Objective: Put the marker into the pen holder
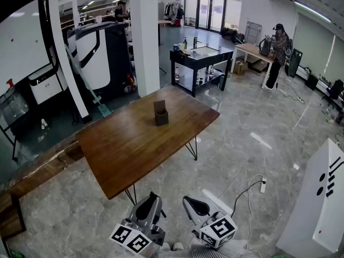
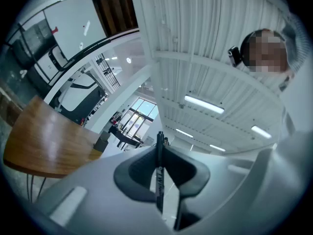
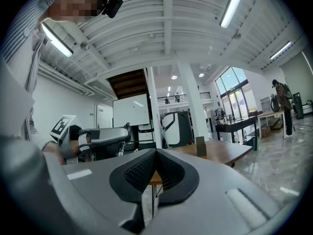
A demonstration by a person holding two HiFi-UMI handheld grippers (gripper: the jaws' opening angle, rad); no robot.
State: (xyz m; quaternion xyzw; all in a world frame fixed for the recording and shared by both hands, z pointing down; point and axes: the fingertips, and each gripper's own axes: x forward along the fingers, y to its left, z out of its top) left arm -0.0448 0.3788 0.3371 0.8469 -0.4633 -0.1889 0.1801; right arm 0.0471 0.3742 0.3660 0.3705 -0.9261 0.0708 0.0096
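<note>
The left tool [image 1: 152,198] pinches the marker [image 2: 159,173]
A brown wooden surface [image 1: 134,138] lies ahead of both tools, with a dark pen holder [image 1: 160,113] standing on it, well apart. The marker is slim and black, its white print unreadable. The right tool [image 1: 190,201] is closed on nothing.

Open wooden table [image 1: 123,149] around lone pen holder [image 1: 160,113], white pillar [image 1: 145,36] behind far corner, open floor [image 1: 252,122] right
</note>
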